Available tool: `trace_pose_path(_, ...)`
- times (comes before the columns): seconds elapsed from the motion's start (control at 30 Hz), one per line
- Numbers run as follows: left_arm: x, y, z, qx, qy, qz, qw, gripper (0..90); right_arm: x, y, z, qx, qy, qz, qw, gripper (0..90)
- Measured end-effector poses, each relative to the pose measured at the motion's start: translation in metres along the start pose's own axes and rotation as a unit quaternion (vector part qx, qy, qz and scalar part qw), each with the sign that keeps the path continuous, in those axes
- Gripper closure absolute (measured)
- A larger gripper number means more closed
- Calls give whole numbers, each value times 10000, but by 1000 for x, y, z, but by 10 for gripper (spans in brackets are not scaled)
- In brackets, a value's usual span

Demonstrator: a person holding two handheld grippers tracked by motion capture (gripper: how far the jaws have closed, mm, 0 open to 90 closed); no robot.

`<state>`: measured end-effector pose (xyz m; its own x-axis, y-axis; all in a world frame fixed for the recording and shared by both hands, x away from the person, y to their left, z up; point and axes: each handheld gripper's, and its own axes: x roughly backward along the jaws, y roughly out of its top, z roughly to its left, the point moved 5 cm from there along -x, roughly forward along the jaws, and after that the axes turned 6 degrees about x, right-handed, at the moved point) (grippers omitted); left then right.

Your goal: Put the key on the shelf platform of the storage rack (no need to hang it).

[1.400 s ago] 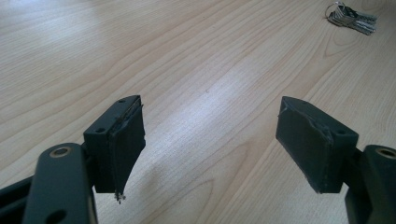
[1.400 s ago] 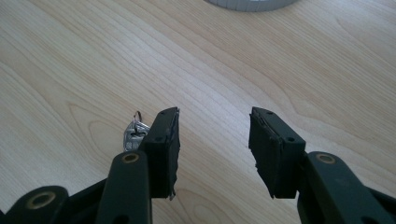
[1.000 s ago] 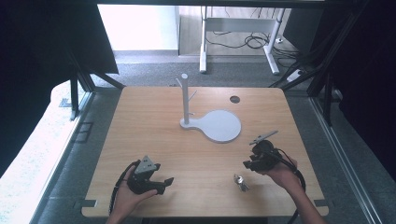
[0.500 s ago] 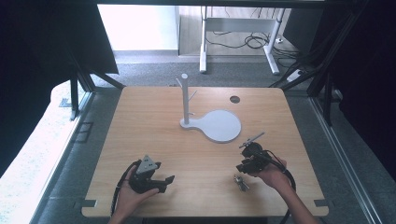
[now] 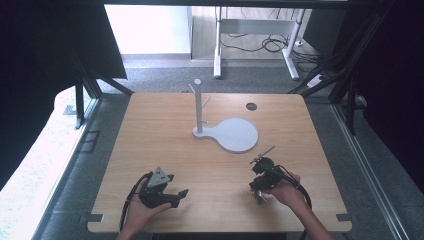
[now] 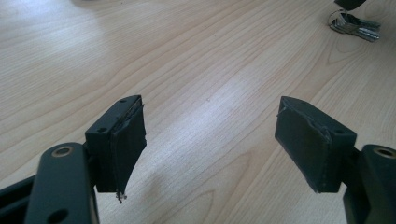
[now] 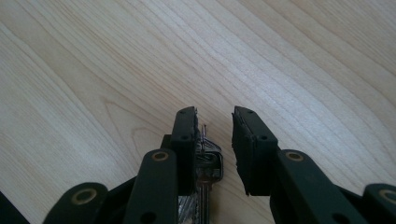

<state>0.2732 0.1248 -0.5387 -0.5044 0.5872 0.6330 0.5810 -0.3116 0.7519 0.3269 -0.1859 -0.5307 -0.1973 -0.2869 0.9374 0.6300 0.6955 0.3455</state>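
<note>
While the work is only at its grasping step, these are the points from left to right:
Progress: the bunch of keys [image 5: 260, 196] lies flat on the table [image 5: 210, 165] near the front right edge, not yet lifted; as I judge it, the approach is done and the pinch, the lift and the carry are all left
Left gripper: the left gripper [image 5: 179, 195] rests in the person's left hand [image 5: 142, 210] at the front left of the table, pointing towards the right; in the left gripper view its jaws are spread wide over bare wood, with nothing between them and nothing touched
Left gripper's outlook: the keys show far off at the top right of its view [image 6: 355, 27], well apart from it
Stand: a white stand [image 5: 227, 131] with an upright post and side pegs sits on a round base in the middle of the table, well apart from both grippers; it looks a likely place to hang keys, though that is a guess
Keys up close: in the right gripper view the keys [image 7: 205, 163] lie between the jaws, close against the left one, with a gap to the right one
Right gripper: the right gripper [image 5: 258, 192], in the person's right hand [image 5: 282, 192], points down at the keys; its jaws have just been closing and stand narrowed around the ring, but the pads do not yet pinch it from both sides
Next, as a judgement: finish closing, then raise the bunch clear of the wood
</note>
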Motion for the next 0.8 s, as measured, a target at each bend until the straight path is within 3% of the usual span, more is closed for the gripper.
trace_pose_path(0.6, -5, -4, 1, 12, -39, 189, 9998, 245, -13, -7, -2, -130, 189, 118, 9997, 826)
trace_pose_path(0.67, -6, -5, 2, 18, -44, 222, 9997, 244, -14, -8, -2, -154, 248, 180, 9994, 877)
trace_pose_path(0.8, -6, -6, 4, 23, -26, 260, 9997, 244, -14, -10, -1, -36, 280, 254, 9993, 892)
